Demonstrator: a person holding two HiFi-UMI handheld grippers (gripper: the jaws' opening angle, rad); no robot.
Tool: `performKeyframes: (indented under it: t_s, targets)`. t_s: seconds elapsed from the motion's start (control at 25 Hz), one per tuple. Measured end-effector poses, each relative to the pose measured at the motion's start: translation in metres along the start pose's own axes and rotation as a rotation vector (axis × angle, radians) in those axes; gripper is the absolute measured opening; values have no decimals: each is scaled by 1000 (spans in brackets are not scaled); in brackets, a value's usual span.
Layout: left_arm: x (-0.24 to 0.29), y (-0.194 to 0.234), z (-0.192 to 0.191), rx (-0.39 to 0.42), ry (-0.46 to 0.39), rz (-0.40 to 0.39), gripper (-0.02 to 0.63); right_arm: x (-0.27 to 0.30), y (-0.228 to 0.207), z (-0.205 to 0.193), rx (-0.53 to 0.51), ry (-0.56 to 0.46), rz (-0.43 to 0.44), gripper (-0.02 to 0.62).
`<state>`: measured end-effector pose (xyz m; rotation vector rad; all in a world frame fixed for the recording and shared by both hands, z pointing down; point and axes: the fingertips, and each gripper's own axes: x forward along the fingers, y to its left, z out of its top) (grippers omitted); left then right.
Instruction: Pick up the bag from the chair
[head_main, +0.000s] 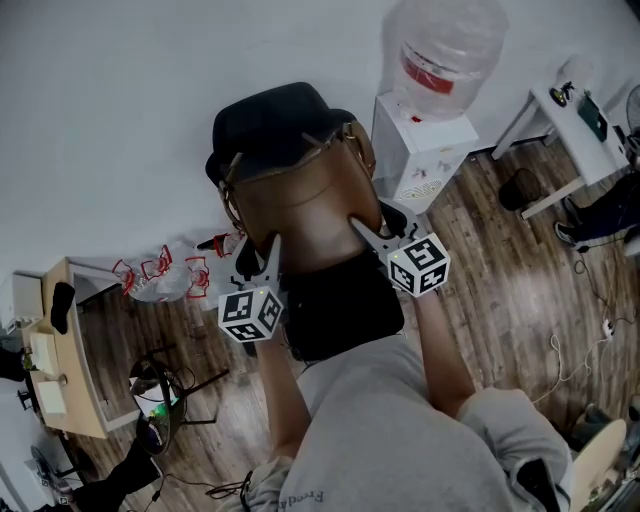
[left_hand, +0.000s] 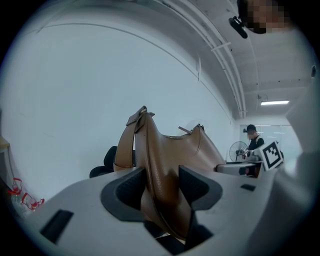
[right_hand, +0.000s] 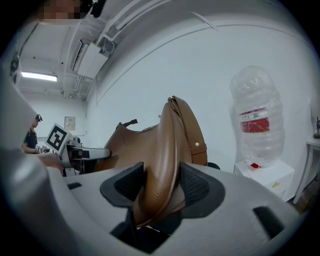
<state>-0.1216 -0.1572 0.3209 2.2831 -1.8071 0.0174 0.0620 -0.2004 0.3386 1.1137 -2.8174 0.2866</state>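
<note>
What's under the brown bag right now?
A black chair shows past the far edge of the bag. The bag covers the chair's middle, so whether it rests on the chair or hangs clear cannot be seen.

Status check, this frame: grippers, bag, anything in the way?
Left gripper, right gripper: both shut on brown leather bag. Bag over black chair, lift-off unclear. Nothing blocking.
</note>
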Motion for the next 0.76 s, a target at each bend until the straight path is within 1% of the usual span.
performKeyframes:
  t_s: [0.16,0.76]
  targets:
    - [1,-1,-2,-3,2,-1,204,-1,-2,-1,-7,5,-3,229]
    - [2,-2,0,26,5,7,202,1,-5,-3,2,6,-12,224]
